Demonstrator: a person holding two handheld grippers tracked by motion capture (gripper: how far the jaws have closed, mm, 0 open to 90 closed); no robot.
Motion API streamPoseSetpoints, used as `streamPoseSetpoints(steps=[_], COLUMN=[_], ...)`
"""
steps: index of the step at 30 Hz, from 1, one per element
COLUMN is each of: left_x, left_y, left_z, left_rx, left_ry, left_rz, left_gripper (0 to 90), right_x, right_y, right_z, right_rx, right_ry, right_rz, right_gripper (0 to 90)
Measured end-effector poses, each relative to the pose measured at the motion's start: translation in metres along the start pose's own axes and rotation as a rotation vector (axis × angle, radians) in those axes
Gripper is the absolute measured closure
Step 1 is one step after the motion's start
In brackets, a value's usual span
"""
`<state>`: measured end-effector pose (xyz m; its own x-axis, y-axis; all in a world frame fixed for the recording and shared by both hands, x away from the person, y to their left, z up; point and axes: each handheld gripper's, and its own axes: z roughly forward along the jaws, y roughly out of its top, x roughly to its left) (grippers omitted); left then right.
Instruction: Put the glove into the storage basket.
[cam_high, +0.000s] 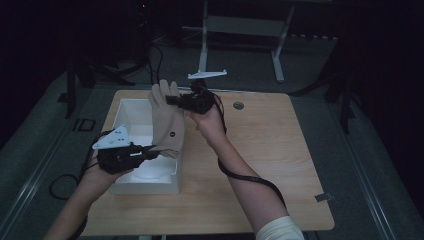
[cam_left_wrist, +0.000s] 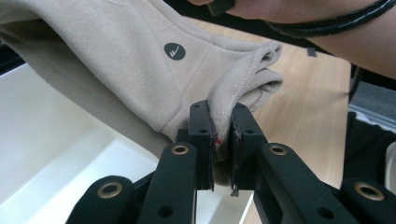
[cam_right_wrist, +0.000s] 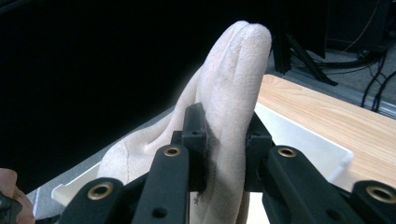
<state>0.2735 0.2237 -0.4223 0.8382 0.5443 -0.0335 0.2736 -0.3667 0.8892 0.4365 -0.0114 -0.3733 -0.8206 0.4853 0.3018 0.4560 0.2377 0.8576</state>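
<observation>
Held up over the white bin (cam_high: 125, 107) at the table's (cam_high: 280, 165) left edge, the beige glove (cam_high: 166, 120) is pinched at its cuff by the left gripper (cam_high: 152, 151) and at its fingers by the right gripper (cam_high: 172, 100), with bare tabletop to the right.

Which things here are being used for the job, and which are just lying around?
In use:
- beige glove
- left hand-held gripper, shut on its cuff
- right hand-held gripper, shut on its fingers
- white box below

Lying about:
- round table hole
- grey stand behind
</observation>
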Motion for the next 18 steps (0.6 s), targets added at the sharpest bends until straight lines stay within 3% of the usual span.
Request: streamPoseSetpoints(steps=[9, 18], left_x=[0.005, 0.002], left_y=[-0.020, -0.041], left_z=[-0.017, -0.006], left_rx=[0.001, 0.072], left_ry=[0.048, 0.115], left_rz=[-0.021, -0.043], left_gripper=[82.2, 82.1], right_x=[0.010, 0.004], right_y=[-0.001, -0.017], right_z=[0.031, 0.053], right_rx=[0.022, 0.084], right_ry=[0.038, 0.020], right_rz=[0.006, 0.027], right_gripper=[76.5, 76.6])
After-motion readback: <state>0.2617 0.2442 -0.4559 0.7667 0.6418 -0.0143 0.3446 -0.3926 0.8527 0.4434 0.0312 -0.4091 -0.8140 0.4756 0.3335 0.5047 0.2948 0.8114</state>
